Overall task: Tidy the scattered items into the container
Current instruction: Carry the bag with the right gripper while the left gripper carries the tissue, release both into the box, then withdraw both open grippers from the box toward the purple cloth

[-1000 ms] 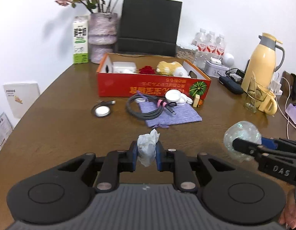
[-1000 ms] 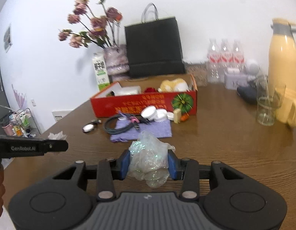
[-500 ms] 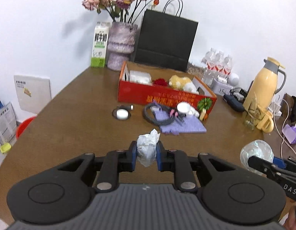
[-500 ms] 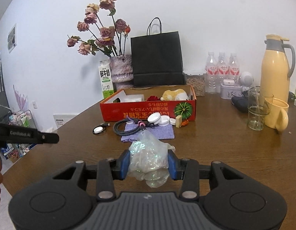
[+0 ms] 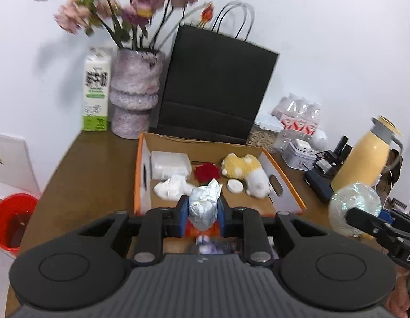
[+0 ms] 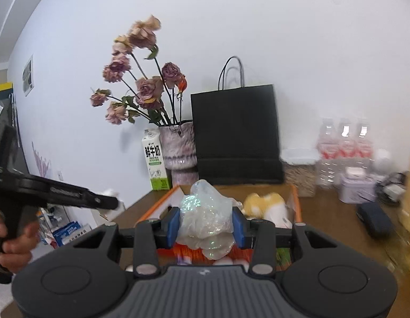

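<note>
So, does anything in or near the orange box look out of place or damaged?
Nothing looks damaged or spilled. The orange box sits flat on the table, holding a crumpled tissue, a red flower and a yellow plush toy. The flowers in the vase look dried and droop, nothing more.

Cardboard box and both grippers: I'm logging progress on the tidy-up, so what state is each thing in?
Cardboard box: open, partly filled.
Left gripper: shut on crumpled tissue, over the box's near edge.
Right gripper: shut on crumpled plastic wrap.
Black paper bag: upright behind box.
</note>
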A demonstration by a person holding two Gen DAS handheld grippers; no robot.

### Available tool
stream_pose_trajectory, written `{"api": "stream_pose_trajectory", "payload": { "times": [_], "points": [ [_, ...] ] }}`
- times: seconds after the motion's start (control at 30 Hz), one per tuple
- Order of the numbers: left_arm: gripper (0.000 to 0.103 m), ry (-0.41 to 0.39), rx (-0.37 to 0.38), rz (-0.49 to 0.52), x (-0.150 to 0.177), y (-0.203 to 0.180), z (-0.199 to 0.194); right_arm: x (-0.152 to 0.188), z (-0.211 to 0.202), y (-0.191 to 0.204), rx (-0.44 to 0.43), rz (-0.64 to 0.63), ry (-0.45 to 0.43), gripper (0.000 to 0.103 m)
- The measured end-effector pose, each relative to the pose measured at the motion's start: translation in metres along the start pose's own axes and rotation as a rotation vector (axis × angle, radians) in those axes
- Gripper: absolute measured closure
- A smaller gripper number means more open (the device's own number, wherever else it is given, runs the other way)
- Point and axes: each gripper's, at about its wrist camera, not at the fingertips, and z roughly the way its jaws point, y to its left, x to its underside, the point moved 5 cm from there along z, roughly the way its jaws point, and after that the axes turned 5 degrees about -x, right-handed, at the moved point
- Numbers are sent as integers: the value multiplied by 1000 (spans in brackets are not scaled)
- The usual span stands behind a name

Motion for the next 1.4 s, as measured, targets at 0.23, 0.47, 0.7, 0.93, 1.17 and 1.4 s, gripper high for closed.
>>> {"api": "stream_pose_trajectory", "payload": {
  "times": [0.23,0.47,0.7,0.93,1.17,1.4],
  "points": [
    [80,245,-42,10,-27,5,129,-11,170,-49,-100,233,339,64],
    [74,394,-110,-40,-1,24,189,40,263,-73,-66,400,594,59],
    [40,375,-130,-86,-20,37,175,31,260,-76,-54,451,561,39],
    [31,318,-164,-82,-33,30,130,-2,214,-67,-8,344,501,34],
    [27,225,-241,-9,-22,17,75,-16,150,-63,107,179,472,30],
    [28,124,-282,22,7,13,2,-27,51,-60,203,65,290,33]
  ]
}}
